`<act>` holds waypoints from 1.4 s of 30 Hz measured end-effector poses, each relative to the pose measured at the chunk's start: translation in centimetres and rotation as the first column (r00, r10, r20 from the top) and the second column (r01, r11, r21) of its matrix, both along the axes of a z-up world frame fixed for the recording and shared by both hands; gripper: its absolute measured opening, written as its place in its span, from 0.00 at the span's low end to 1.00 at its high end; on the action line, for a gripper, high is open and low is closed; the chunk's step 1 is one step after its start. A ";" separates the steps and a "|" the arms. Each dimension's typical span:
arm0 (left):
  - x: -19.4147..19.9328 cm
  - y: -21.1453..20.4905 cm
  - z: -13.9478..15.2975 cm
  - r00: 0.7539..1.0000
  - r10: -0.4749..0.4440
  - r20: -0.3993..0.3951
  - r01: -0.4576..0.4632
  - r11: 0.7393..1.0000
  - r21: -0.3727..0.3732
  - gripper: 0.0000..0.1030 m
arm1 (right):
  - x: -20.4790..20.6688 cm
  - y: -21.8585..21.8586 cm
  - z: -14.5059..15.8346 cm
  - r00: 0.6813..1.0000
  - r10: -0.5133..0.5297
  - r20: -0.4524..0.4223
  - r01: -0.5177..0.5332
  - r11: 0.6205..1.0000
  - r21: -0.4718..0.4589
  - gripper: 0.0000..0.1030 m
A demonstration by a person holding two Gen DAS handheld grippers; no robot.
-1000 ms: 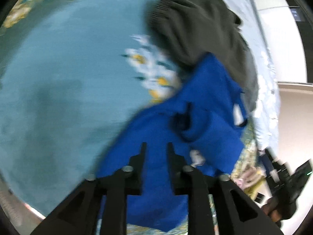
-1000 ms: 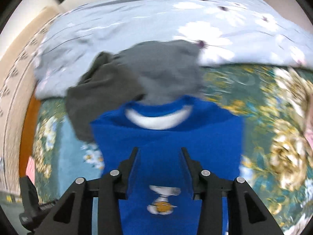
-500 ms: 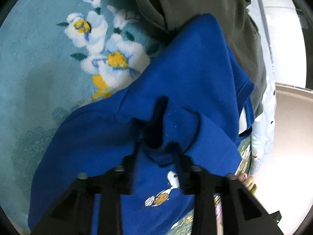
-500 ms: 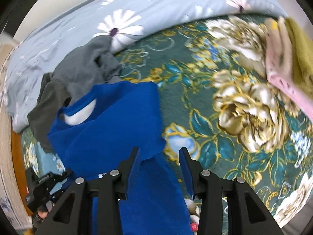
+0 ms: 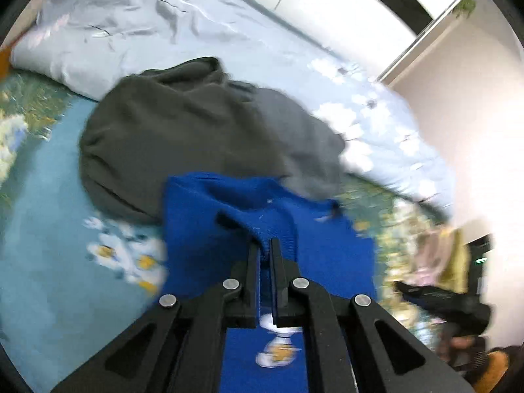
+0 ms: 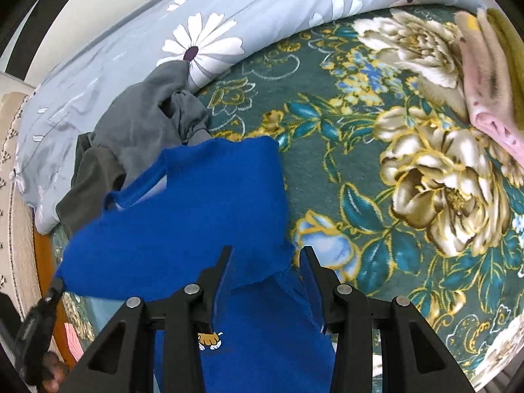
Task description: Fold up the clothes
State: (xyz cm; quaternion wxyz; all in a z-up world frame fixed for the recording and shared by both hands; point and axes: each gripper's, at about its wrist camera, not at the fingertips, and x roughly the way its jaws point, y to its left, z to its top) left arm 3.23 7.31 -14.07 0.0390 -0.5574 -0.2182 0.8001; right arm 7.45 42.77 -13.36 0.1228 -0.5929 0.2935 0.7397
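Observation:
A bright blue sweatshirt (image 5: pixel 229 216) with a cartoon print lies on the bed's floral blanket. My left gripper (image 5: pixel 266 245) is shut on a bunched fold of it near the shoulder. In the right wrist view the blue sweatshirt (image 6: pixel 196 216) is partly folded over itself, white neck lining showing at the left. My right gripper (image 6: pixel 267 253) stands open, and the sweatshirt's right edge lies between its fingers. A dark grey garment pile (image 5: pixel 170 137) sits just beyond the sweatshirt. The same grey pile (image 6: pixel 144 131) shows in the right wrist view.
A grey-blue duvet with daisies (image 6: pixel 213 32) runs along the far side. Folded pink and olive clothes (image 6: pixel 491 75) lie at the right. A green blanket with big flowers (image 6: pixel 425 180) covers the bed. The left gripper's body and a hand (image 6: pixel 39 344) show at lower left.
My left gripper has shut on the sweatshirt's fold and tilted up towards the grey pile and duvet. The right gripper stayed open and shifted slightly; the sweatshirt's left part lifted.

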 end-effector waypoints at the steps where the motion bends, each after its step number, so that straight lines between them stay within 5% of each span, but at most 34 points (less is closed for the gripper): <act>1: -0.4 -0.5 -1.2 0.999 0.013 0.034 -0.012 1.000 -0.021 0.04 | -0.1 -0.1 -0.2 1.000 0.002 0.002 -0.002 1.000 -0.004 0.43; 3: -1.1 -1.4 -3.5 0.994 0.040 0.102 -0.033 0.997 -0.064 0.04 | -0.4 -0.3 -0.5 1.000 0.006 0.006 -0.006 1.000 -0.013 0.43; 7: -1.3 -2.3 -6.1 0.978 0.104 0.179 -0.101 0.995 -0.025 0.04 | -1.3 -1.3 -0.5 0.998 0.058 -0.011 -0.058 0.998 -0.038 0.43; 13: -1.2 -1.7 -3.7 0.991 0.100 0.090 -0.101 0.995 -0.002 0.04 | -3.4 -3.5 -1.5 0.984 0.170 -0.044 -0.173 0.981 -0.082 0.43; 19: -1.7 -1.5 -6.9 0.977 0.120 0.177 -0.115 0.993 -0.035 0.04 | -5.8 -4.6 -6.6 0.970 0.232 0.070 -0.227 0.972 -0.066 0.43; 27: -3.2 -0.3 -8.1 0.970 0.109 0.217 -0.097 0.993 -0.063 0.05 | -7.3 -5.1 -8.8 0.965 0.240 0.102 -0.234 0.970 -0.073 0.43; 37: -1.9 0.8 -5.0 0.962 0.135 0.239 -0.118 0.989 -0.085 0.13 | -6.0 -6.3 -5.2 0.964 0.240 0.112 -0.236 0.970 -0.053 0.43; 42: 2.2 -0.3 -1.9 0.965 0.177 0.193 -0.173 0.984 -0.035 0.36 | -3.1 -6.7 -2.4 0.978 0.190 0.085 -0.185 0.981 -0.064 0.43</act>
